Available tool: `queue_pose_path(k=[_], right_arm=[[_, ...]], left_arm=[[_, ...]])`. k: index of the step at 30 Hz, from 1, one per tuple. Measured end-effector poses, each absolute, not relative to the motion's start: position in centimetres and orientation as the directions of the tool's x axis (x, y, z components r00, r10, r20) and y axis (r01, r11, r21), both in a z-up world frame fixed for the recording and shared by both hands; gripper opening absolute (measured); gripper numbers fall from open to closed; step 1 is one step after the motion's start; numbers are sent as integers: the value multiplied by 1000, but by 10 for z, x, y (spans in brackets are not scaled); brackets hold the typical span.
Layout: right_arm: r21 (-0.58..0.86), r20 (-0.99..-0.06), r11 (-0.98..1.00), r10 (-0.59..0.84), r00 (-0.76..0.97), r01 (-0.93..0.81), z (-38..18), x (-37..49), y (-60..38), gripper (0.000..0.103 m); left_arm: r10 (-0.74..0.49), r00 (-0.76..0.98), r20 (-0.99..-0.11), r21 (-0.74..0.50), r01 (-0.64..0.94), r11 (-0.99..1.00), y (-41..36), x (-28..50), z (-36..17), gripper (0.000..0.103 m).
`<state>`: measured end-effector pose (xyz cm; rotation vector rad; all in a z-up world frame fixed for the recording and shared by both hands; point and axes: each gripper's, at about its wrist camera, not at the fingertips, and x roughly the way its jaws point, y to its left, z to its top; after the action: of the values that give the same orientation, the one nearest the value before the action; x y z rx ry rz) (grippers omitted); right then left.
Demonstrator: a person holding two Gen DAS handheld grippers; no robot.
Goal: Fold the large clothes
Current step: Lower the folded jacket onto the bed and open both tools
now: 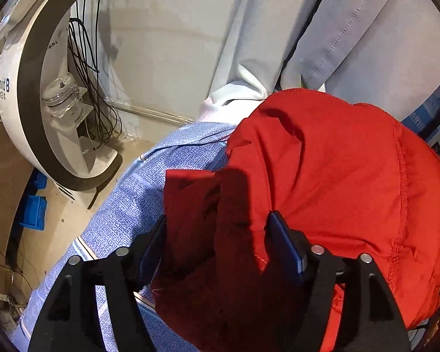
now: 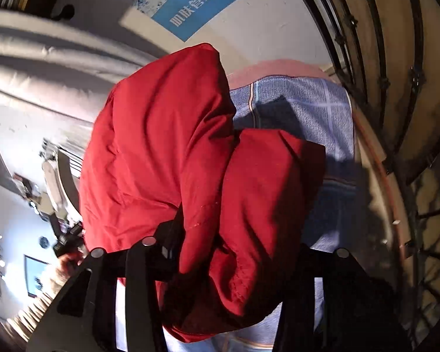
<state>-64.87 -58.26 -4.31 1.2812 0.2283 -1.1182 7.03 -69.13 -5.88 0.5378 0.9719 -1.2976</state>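
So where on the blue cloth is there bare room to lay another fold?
Bare blue cloth shows between the red garment and the white ring fan, and beyond the garment's far fold. Crowded: under both claws.

A blue patterned cloth (image 1: pixel 126 202) covers the work surface. Behind it hang pale grey curtains (image 1: pixel 331 38). At the left stands a white and dark ring-shaped stand (image 1: pixel 23 88) with lettering on its side, a glass jar (image 1: pixel 62 96) on a clear shelf inside it, and black cables (image 1: pixel 86 67) hanging behind. Blue bins (image 1: pixel 33 208) sit below it on a tan floor. In the right wrist view a blue poster (image 2: pixel 208 0) hangs on the wall, and a black metal rack (image 2: pixel 390 67) curves along the right.
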Motion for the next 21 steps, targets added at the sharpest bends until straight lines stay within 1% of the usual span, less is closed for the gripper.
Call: queue_pose_path(k=[1, 2, 3, 5, 7, 9, 11, 13, 14, 17, 19, 21], right_arm=[[639, -694, -138, -528, 489, 757, -48, -649, -584, 49], [640, -699, -158, -525, 485, 752, -54, -651, -584, 50], [640, -705, -178, -522, 480, 747, -60, -647, -584, 53], [641, -712, -209, -522, 470, 739, -63, -641, -585, 56], [643, -713, -225, -526, 464, 732, -60, -639, -582, 58], [640, -715, -230, -528, 459, 733, -61, -639, -586, 59], [640, -718, -246, -529, 452, 728, -62, -640, -585, 62], [636, -727, -276, -527, 440, 720, -62, -642, -583, 69], [636, -731, -294, -525, 435, 714, -61, -642, -581, 70], [627, -740, -308, -523, 424, 715, -55, -642, -579, 70], [619, -748, -315, -516, 417, 719, -49, -641, -578, 71], [620, -751, -327, -510, 419, 713, -42, -640, -577, 71]], left_arm=[[-546, -10, -837, -171, 954, 246, -694, 74, -59, 88], [-544, 9, -839, -163, 950, 267, -696, 76, -57, 94], [-544, 24, -838, -162, 943, 290, -694, 77, -55, 98], [-561, 20, -828, -183, 935, 304, -688, 76, -54, 98], [-571, 66, -818, -140, 941, 309, -684, 69, -48, 98], [-584, 136, -800, -46, 957, 287, -682, 58, -40, 97], [-590, 194, -784, 44, 965, 260, -681, 48, -30, 97], [-594, 235, -770, 119, 966, 227, -678, 40, -23, 97], [-597, 248, -763, 150, 966, 210, -676, 37, -19, 97], [-601, 286, -746, 235, 958, 164, -668, 29, -7, 97], [-606, 294, -739, 265, 954, 140, -660, 25, 1, 97], [-613, 287, -736, 264, 956, 130, -651, 21, 9, 97]])
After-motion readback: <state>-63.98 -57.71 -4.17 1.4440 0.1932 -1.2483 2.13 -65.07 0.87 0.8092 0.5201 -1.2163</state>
